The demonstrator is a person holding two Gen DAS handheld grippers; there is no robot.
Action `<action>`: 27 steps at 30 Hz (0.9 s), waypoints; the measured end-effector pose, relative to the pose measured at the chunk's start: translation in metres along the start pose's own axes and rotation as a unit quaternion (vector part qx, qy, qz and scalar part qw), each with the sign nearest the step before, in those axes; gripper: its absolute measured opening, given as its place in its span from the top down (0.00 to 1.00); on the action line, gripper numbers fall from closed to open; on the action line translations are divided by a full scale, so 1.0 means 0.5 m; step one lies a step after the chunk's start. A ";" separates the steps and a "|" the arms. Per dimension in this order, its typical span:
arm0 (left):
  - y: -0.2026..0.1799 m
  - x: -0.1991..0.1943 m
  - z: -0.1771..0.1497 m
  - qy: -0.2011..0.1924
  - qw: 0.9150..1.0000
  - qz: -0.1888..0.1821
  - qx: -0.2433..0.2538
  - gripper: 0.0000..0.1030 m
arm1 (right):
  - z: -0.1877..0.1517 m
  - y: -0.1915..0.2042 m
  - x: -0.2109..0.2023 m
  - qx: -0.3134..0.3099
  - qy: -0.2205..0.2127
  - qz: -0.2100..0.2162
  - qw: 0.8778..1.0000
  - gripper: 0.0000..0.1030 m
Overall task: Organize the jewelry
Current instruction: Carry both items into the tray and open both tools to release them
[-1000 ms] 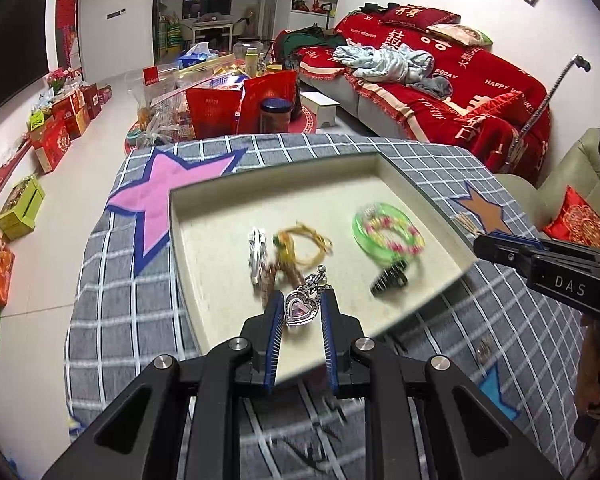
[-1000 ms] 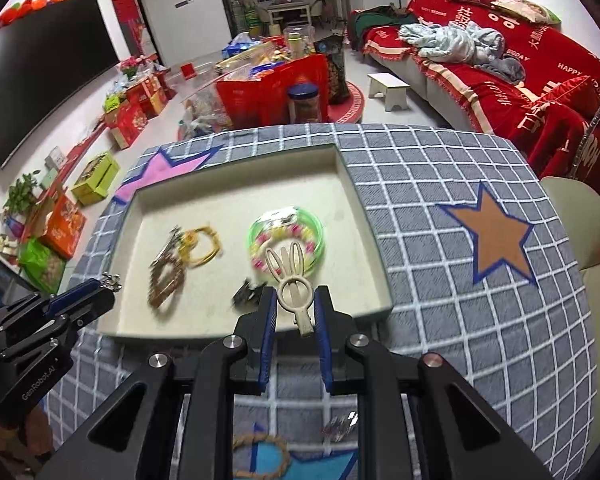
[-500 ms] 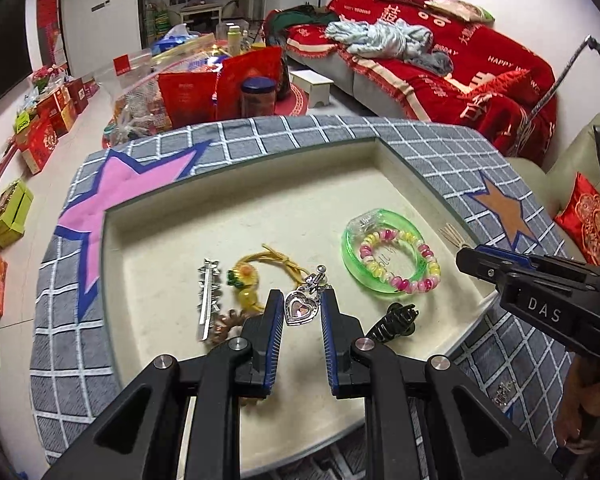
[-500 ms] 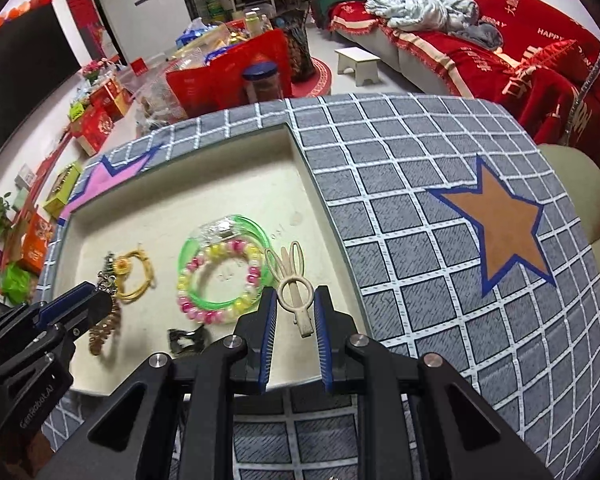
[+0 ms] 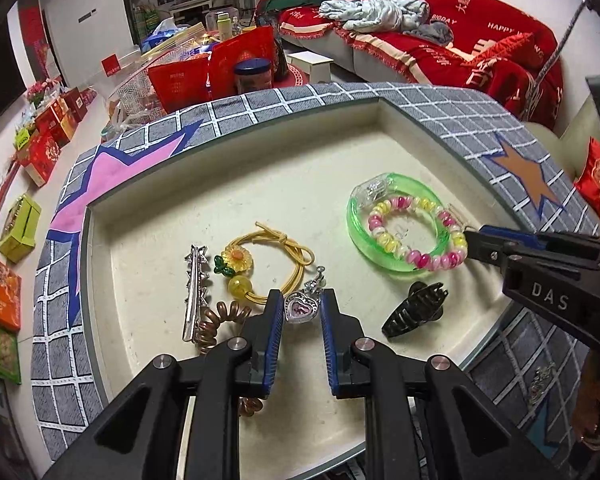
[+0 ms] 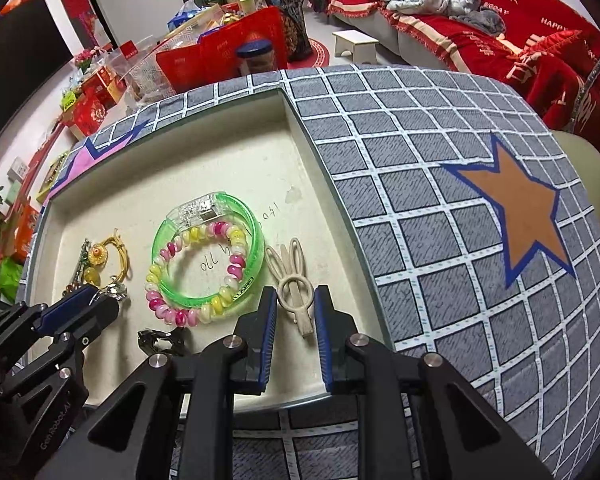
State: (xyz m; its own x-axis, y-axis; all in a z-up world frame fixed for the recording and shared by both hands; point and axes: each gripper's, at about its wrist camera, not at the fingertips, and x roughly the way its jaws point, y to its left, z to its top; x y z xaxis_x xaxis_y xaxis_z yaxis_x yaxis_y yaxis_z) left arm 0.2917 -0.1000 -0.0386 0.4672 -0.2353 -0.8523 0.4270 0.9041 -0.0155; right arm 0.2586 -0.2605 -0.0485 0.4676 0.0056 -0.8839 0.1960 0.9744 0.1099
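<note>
Left gripper (image 5: 300, 312): the jaws are closed on a silver heart pendant (image 5: 300, 310) with a pink centre, clamped between the two blue pads. A small silver clasp sticks out above the pendant. The pendant hangs over the cream floor of the tray (image 5: 148, 184), near the tray's front edge.

Right gripper (image 6: 294, 312): the jaws are closed on a cream rabbit-ear hair clip (image 6: 290, 280). The pads pinch the clip's lower loop; the two long ears point away from the gripper, toward the far side of the tray. The clip sits low over the tray floor, just beside the tray's right wall. Contact with the floor cannot be told.

Contents lying in the tray:
- A green bangle (image 5: 396, 220) lies flat, with a pink-and-yellow bead bracelet (image 5: 416, 232) resting across its ring.
- A black claw clip (image 5: 414, 312) lies in front of the bangle.
- A yellow hair tie with a flower charm (image 5: 260, 260) lies left of the pendant.
- A silver hair pin (image 5: 194, 288) lies left of the hair tie.
- A brown spiral hair tie (image 5: 220, 320) lies partly hidden behind the left gripper's finger.

The tray rests on a grey checked cloth (image 6: 440, 184) printed with an orange star (image 6: 524, 220) and a pink star (image 5: 116, 184).
</note>
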 end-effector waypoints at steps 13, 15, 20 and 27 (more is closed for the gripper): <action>-0.008 0.000 -0.018 -0.002 1.000 -0.003 0.013 0.66 | -0.033 0.022 -0.016 -0.020 0.011 -0.018 1.000 0.80; -0.006 -0.001 -0.018 -0.004 1.000 -0.004 0.009 0.66 | -0.032 0.017 -0.017 -0.007 0.008 -0.014 1.000 0.80; -0.002 -0.009 -0.020 -0.010 1.000 0.005 0.007 0.66 | -0.023 0.003 -0.028 0.020 -0.009 -0.003 1.000 0.73; -0.005 -0.012 -0.021 -0.007 1.000 0.004 0.010 0.65 | -0.016 -0.001 -0.062 0.046 -0.036 0.038 0.998 0.50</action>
State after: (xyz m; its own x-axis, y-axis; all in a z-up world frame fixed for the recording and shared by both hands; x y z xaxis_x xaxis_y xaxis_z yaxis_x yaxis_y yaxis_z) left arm 0.2797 -0.0971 -0.0389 0.4808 -0.2332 -0.8452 0.4384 0.8988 0.0014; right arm 0.2371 -0.2594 -0.0248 0.5441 0.0603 -0.8369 0.2331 0.9473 0.2198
